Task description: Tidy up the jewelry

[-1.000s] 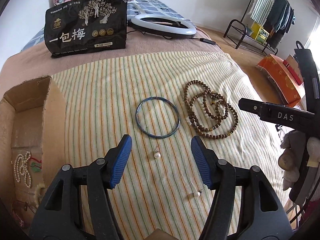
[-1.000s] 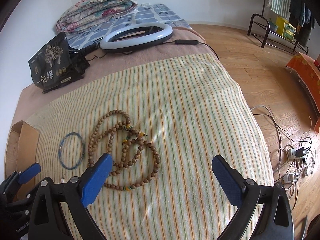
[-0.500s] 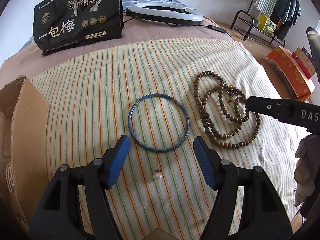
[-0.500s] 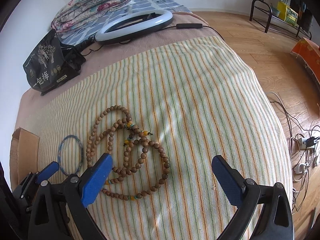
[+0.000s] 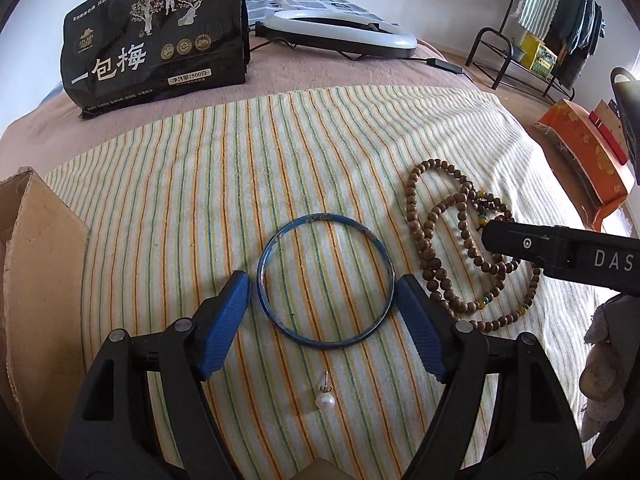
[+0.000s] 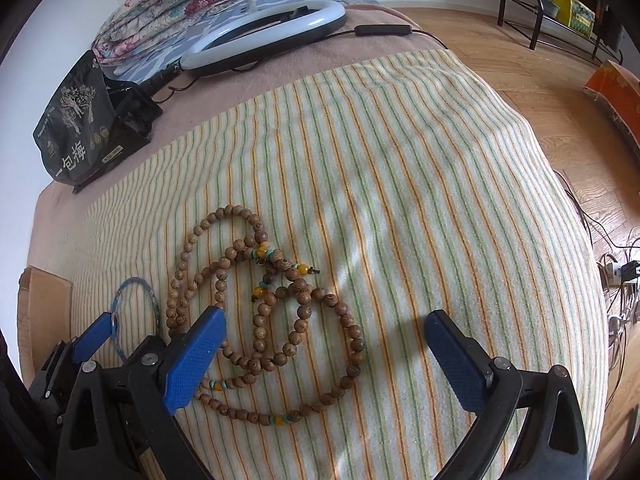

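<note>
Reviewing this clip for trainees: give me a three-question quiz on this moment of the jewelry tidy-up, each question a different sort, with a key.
1. True or false: the left gripper is shut on the blue bangle.
2. Multiple choice: in the left wrist view, the pearl pendant lies (A) inside the bangle's ring, (B) on the striped towel nearer the camera than the bangle, (C) in the cardboard box.
3. Fill in: the right gripper is open over the wooden ____ necklace.

Key: 1 false, its jaws are open with the bangle between the fingertips; 2 B; 3 bead.
</note>
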Demonstrator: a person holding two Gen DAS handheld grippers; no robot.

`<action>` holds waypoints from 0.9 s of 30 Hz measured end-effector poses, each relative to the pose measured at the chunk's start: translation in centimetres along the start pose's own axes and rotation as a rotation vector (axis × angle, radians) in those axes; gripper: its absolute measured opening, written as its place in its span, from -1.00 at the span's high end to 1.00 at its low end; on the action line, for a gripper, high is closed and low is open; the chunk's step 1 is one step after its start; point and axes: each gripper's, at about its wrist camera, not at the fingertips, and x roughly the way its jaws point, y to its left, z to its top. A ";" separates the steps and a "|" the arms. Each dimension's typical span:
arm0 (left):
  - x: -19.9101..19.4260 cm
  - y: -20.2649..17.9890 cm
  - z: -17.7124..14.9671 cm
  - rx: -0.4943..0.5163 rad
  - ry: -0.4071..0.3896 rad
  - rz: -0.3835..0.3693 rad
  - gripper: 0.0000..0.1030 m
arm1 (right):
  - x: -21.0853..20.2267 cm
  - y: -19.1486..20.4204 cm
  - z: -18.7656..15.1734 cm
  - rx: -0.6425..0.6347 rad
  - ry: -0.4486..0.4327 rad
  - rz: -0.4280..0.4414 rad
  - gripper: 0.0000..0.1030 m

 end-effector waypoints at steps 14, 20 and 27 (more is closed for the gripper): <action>-0.1 0.2 -0.2 0.002 -0.031 0.011 -0.41 | 2.0 3.2 0.0 -0.146 0.024 -0.111 -0.97; -0.4 0.5 -0.2 -0.016 -0.032 0.009 -0.41 | 1.1 3.7 -0.5 -0.184 -0.010 -0.110 -0.40; -0.9 1.0 -0.3 -0.035 -0.029 0.019 -0.40 | -0.3 3.4 -0.9 -0.205 -0.014 -0.039 0.81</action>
